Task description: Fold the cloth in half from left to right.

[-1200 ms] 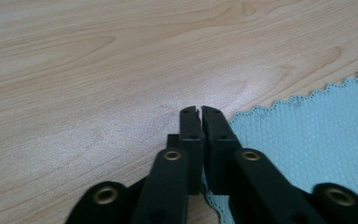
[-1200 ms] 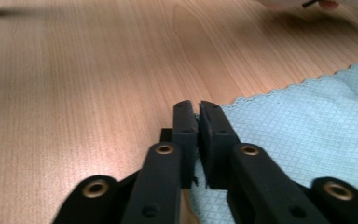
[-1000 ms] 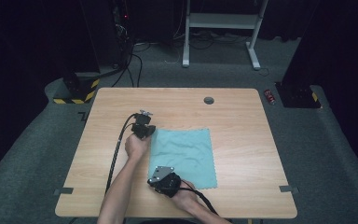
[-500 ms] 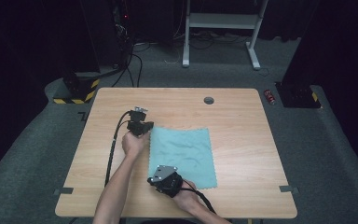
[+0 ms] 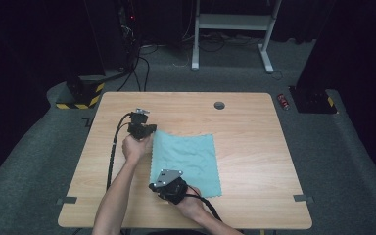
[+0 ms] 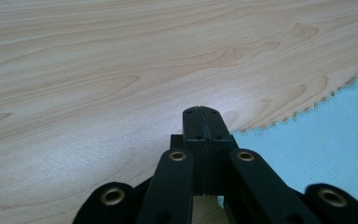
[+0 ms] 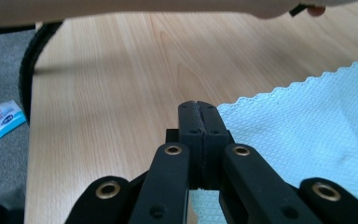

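i see from the high view a wooden table (image 5: 254,147) with a light blue cloth (image 5: 188,159) lying flat on it, near the middle and a little to my side. the cloth has a zigzag edge.

my left gripper (image 5: 141,128) is at the far left corner of the cloth. in the left gripper view the two black jaws of this left gripper (image 6: 201,122) are pressed together with no gap between them. the cloth (image 6: 317,154) lies to the right of the jaws and its corner goes under them. i cannot tell if the jaws pinch the cloth or only stand over it.

my right gripper (image 5: 162,183) is at the near left corner of the cloth, with its grey plate on top. in the right gripper view the jaws of the right gripper (image 7: 199,122) are also pressed together. the cloth (image 7: 307,135) spreads to the right of them and passes below the jaw tips; again i cannot tell if they hold it.

in the same view, left of the jaws, a black cable (image 7: 30,56) curves over the table edge, and a small blue and white packet (image 7: 2,117) lies on the grey carpet (image 7: 2,70). a forearm (image 7: 168,8) crosses the top of this view, beyond the jaws.

far from both grippers, a dark round hole (image 5: 219,105) sits near the far edge of the table.
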A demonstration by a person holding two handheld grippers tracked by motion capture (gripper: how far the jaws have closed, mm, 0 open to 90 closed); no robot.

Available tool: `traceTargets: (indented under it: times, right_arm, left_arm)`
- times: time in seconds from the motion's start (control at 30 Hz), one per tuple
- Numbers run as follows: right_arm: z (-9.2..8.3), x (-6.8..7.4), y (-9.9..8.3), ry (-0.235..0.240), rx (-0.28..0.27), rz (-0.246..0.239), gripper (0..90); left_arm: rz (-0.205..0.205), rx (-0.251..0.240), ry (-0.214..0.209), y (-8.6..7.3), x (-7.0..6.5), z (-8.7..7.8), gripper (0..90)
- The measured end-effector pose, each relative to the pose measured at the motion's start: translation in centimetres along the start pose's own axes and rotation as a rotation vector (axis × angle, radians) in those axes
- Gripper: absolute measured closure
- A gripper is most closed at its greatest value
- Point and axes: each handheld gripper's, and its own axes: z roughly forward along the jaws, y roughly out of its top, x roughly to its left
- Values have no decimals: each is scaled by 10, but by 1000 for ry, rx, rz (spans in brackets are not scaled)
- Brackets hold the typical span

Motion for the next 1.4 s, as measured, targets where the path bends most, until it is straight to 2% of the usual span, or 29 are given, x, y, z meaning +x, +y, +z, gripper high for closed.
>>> traceTargets:
  times: [0.17,0.27,0.67,0.97,1.23,1.4]
  right_arm:
    - [-2,1,10,10,-32,5,900]
    - [-4,1,9,10,-46,5,900]
    - [-26,-5,-23,-58,-39,38,900]
    - [-41,-11,-51,-99,17,94,899]
    - [-54,-14,-69,-131,21,130,899]
    - [-61,-18,-77,-140,12,156,899]
  left_arm:
    - [-3,-20,5,2,2,-9,900]
    - [2,-28,3,3,-1,-9,900]
    - [28,-15,-56,-1,-31,24,900]
    - [27,-8,-85,-1,-45,36,900]
    - [37,0,-101,0,-56,44,900]
    - [70,11,-97,4,-65,49,900]
